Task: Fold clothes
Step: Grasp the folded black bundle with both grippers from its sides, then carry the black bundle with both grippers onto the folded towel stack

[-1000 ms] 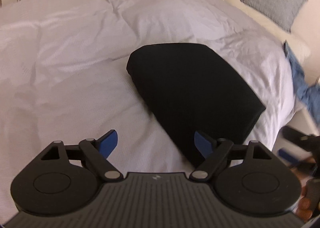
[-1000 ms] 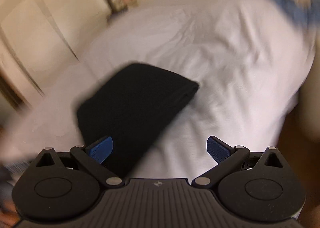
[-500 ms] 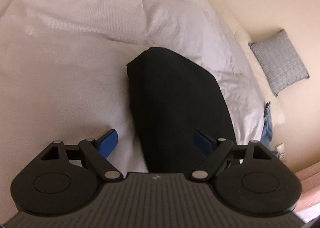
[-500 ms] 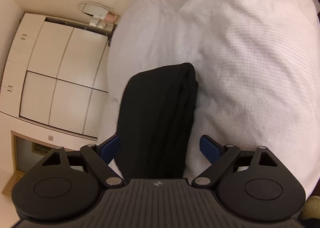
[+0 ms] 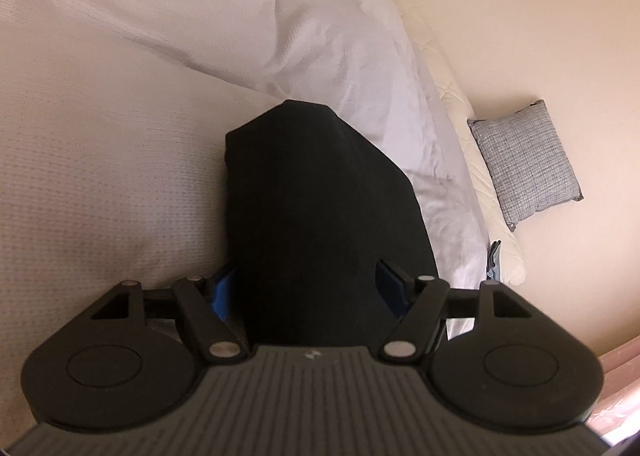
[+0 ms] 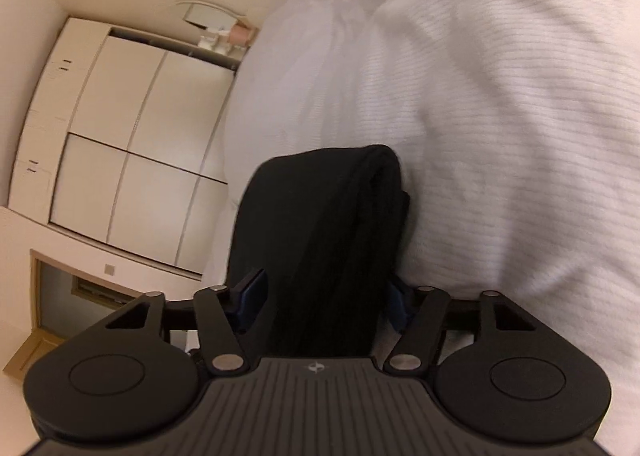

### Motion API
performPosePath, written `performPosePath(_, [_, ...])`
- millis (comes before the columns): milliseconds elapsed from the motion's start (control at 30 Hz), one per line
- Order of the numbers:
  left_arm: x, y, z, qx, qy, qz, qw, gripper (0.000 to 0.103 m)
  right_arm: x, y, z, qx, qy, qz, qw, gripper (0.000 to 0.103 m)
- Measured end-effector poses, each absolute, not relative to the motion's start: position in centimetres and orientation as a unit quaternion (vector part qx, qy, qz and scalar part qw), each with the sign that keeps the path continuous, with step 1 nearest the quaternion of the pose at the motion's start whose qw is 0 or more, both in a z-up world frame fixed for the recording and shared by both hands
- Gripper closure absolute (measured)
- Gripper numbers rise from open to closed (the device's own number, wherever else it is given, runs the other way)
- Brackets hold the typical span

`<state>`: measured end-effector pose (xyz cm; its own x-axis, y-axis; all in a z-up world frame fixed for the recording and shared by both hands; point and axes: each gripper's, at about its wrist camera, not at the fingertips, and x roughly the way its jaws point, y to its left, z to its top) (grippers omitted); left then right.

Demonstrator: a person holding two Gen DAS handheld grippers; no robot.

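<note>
A folded black garment (image 5: 316, 208) lies on the white duvet (image 5: 120, 136). My left gripper (image 5: 308, 288) has pushed onto its near end, so the cloth fills the space between the two blue fingertips, which stand apart on either side. In the right wrist view the same garment (image 6: 332, 224) shows edge-on as a thick folded stack. My right gripper (image 6: 324, 296) also straddles its end, blue pads on both sides of the stack. Both sets of jaws still stand wide against the cloth.
The duvet (image 6: 500, 136) bulges up to the right of the garment. A grey cushion (image 5: 524, 160) lies on a cream mattress edge (image 5: 460, 104) by the wall. White wardrobe doors (image 6: 120, 136) and a small shelf with items (image 6: 224, 32) stand beyond the bed.
Both grippers tilted sideways and moved forward onto opposite ends of the folded garment; the cloth now sits between each pair of fingers, where earlier it lay ahead of them.
</note>
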<state>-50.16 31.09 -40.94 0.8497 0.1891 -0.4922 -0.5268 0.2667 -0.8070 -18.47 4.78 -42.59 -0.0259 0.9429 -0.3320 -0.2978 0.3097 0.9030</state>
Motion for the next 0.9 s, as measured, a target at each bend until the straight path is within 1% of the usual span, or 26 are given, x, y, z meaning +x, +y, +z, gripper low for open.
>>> performPosePath(67, [-49.6, 31.6, -40.9, -0.555, 0.158, 0.231, 0.783, 0.038, -18.7, 5.7, -42.9, 0.311, 0.512, 0.499, 0.627, 0.043])
performPosePath(100, [-49.3, 31.8, -40.9, -0.551, 0.163, 0.234, 0.784, 0.04, -18.7, 6.4, -42.9, 0.306, 0.51, 0.503, 0.626, 0.045])
performPosePath(133, [-49.0, 32.1, -40.8, -0.547, 0.169, 0.237, 0.785, 0.046, -18.8, 7.0, -43.0, 0.302, 0.509, 0.507, 0.627, 0.049])
performPosePath(167, [-48.8, 32.3, -40.8, -0.542, 0.174, 0.24, 0.787, 0.052, -18.8, 7.5, -43.0, 0.299, 0.508, 0.509, 0.628, 0.056])
performPosePath(200, [-48.6, 32.4, -40.5, -0.533, 0.181, 0.242, 0.79, 0.054, -18.8, 8.0, -43.1, 0.296, 0.506, 0.511, 0.628, 0.06])
performPosePath(233, [-48.5, 32.5, -40.3, -0.528, 0.185, 0.242, 0.792, 0.058, -18.8, 8.4, -43.1, 0.299, 0.503, 0.514, 0.627, 0.067])
performPosePath(267, [-48.4, 32.6, -40.1, -0.524, 0.189, 0.243, 0.794, 0.062, -18.7, 8.6, -43.2, 0.303, 0.502, 0.517, 0.624, 0.071])
performPosePath(300, [-48.4, 32.7, -39.8, -0.52, 0.193, 0.243, 0.796, 0.065, -18.6, 8.8, -43.1, 0.305, 0.504, 0.515, 0.623, 0.072])
performPosePath(367, [-48.4, 32.7, -38.8, -0.517, 0.198, 0.245, 0.796, 0.074, -18.6, 9.2, -42.6, 0.303, 0.506, 0.512, 0.624, 0.074])
performPosePath(533, [-49.1, 31.6, -32.7, -0.491, 0.215, 0.267, 0.801, 0.077, -19.6, 10.4, -38.2, 0.287, 0.518, 0.508, 0.626, 0.075])
performPosePath(633, [-51.5, 31.1, -28.1, -0.501, 0.203, 0.282, 0.792, 0.078, -20.3, 11.3, -33.8, 0.272, 0.528, 0.516, 0.618, 0.076])
performPosePath(767, [-56.3, 30.4, -21.0, -0.524, 0.17, 0.321, 0.771, 0.078, -22.2, 12.7, -26.9, 0.253, 0.54, 0.547, 0.588, 0.076])
performPosePath(900, [-63.1, 29.0, -14.3, -0.525, 0.128, 0.382, 0.749, 0.077, -25.3, 16.3, -20.6, 0.223, 0.563, 0.585, 0.539, 0.076])
